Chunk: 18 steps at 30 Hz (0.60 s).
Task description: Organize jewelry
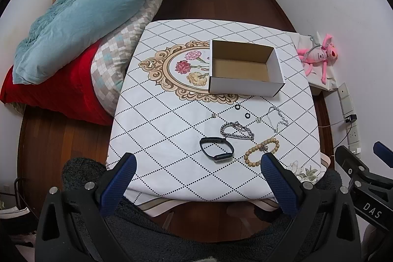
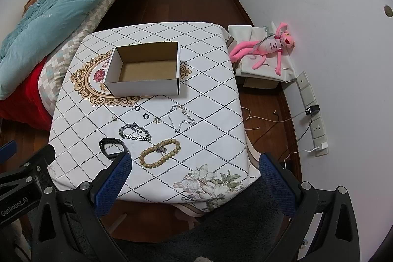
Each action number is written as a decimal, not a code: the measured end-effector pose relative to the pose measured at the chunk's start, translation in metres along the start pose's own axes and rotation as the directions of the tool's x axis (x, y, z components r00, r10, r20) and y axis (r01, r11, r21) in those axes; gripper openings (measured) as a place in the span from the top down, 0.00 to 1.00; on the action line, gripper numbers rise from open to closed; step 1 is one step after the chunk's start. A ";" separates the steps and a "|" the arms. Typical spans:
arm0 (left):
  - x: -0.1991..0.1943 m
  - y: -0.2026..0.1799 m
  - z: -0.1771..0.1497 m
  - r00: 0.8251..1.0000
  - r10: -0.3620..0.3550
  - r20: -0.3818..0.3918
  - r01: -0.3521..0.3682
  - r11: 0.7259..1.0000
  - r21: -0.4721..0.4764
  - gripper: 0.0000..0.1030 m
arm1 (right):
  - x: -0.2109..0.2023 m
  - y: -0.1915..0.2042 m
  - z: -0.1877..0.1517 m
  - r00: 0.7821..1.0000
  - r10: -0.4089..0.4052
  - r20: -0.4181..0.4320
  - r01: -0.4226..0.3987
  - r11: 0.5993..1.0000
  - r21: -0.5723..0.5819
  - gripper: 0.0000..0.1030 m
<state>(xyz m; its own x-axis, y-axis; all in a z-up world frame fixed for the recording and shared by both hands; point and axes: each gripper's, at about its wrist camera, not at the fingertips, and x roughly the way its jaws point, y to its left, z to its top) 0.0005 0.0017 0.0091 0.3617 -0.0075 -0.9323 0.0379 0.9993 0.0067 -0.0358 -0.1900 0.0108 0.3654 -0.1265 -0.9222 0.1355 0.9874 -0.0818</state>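
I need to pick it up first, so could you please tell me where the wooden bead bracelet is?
In both views the wooden bead bracelet lies on the table near its front edge, right of the black smart band and just in front of the silver chain bracelet.

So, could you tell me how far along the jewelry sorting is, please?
Nothing looks done: the box is empty. Nothing is in hand; the left gripper and right gripper are open. Left on the table: beads, watch, chain bracelet, necklace, two rings and small charms.
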 end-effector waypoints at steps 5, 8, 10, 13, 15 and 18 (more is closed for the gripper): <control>0.000 0.000 0.000 1.000 -0.002 0.001 0.002 1.000 0.000 0.00 | -0.001 0.003 0.002 1.000 0.000 0.001 0.000 1.000 0.001 0.00; -0.003 0.001 0.003 1.000 -0.002 0.000 0.002 1.000 -0.002 0.00 | 0.001 0.002 -0.001 1.000 0.000 0.001 0.000 1.000 0.001 0.00; -0.004 0.001 0.004 1.000 -0.001 0.001 0.001 1.000 0.000 0.00 | 0.003 0.001 -0.002 1.000 0.001 0.001 -0.001 1.000 0.001 0.00; -0.006 0.001 0.005 1.000 -0.003 -0.001 0.003 1.000 -0.003 0.00 | -0.002 0.003 0.003 1.000 0.000 -0.003 0.000 1.000 -0.001 0.00; -0.005 0.001 0.004 1.000 -0.005 -0.001 0.005 1.000 -0.004 0.00 | -0.006 0.002 0.004 1.000 -0.001 0.000 0.001 1.000 -0.001 0.00; -0.007 0.001 0.007 1.000 -0.007 -0.001 0.007 1.000 -0.003 0.00 | -0.008 0.003 0.005 1.000 -0.002 0.003 0.002 1.000 0.000 0.00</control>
<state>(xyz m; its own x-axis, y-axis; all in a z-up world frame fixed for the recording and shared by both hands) 0.0048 0.0022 0.0186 0.3603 -0.0144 -0.9327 0.0381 0.9993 -0.0007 -0.0333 -0.1869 0.0200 0.3675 -0.1291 -0.9210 0.1366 0.9871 -0.0839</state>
